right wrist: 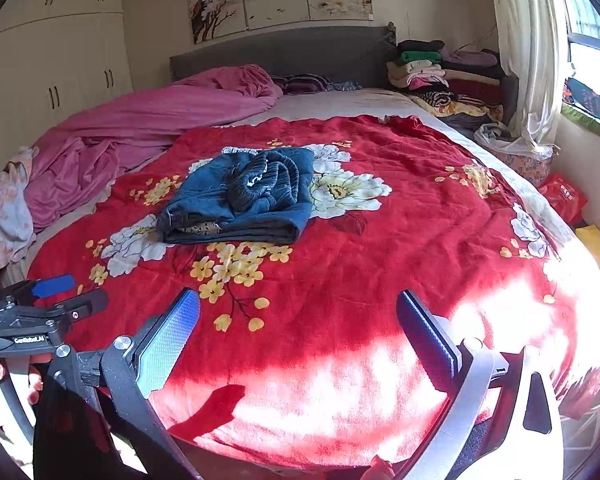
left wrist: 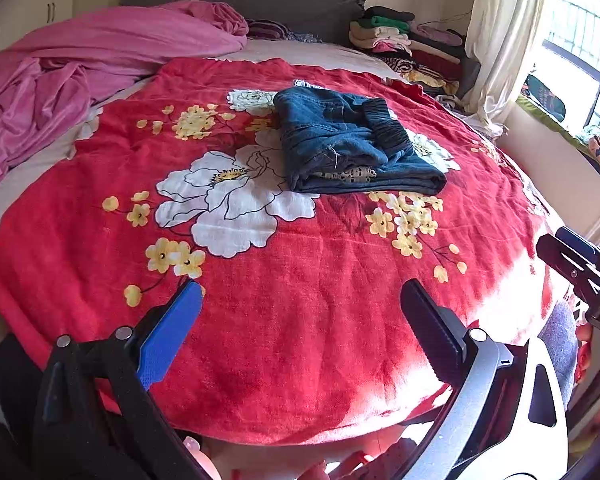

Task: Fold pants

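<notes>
Denim pants (left wrist: 352,144) folded into a thick rectangle on plush blanket (left wrist: 300,320)

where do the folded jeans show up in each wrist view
Left wrist view: the folded jeans lie right of centre in the upper half, on the red flowered blanket.
Right wrist view: the folded jeans lie left of centre, in the upper half, on the same blanket.
Shared landmark: the big white flower printed on the blanket, at the left near corner of the jeans in both views.
</notes>
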A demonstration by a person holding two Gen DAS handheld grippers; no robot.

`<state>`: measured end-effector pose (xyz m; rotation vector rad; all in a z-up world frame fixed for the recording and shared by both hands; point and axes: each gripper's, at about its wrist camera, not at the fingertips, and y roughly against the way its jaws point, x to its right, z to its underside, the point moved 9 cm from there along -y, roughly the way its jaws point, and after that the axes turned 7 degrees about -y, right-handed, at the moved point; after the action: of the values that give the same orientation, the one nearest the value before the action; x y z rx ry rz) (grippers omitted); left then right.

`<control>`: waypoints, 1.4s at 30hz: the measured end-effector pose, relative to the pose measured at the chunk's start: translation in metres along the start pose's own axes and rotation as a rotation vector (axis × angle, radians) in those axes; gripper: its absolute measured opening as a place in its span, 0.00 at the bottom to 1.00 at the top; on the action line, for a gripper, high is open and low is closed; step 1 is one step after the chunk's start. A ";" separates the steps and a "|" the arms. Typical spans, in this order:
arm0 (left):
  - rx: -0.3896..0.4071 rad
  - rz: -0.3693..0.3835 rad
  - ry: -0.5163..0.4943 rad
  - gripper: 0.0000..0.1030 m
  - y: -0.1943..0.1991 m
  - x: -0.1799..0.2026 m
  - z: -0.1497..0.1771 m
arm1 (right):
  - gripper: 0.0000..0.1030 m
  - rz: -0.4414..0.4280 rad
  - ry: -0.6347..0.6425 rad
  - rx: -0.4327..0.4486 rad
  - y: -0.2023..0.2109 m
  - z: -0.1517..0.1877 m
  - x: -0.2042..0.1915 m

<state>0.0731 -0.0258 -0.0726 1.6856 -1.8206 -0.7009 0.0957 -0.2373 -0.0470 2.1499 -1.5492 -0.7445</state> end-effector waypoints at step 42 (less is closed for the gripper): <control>0.014 -0.016 0.006 0.91 0.006 -0.004 -0.003 | 0.95 -0.005 0.009 -0.003 0.001 -0.001 -0.007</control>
<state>0.0713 -0.0218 -0.0668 1.7117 -1.8139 -0.6909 0.0938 -0.2310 -0.0447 2.1526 -1.5376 -0.7381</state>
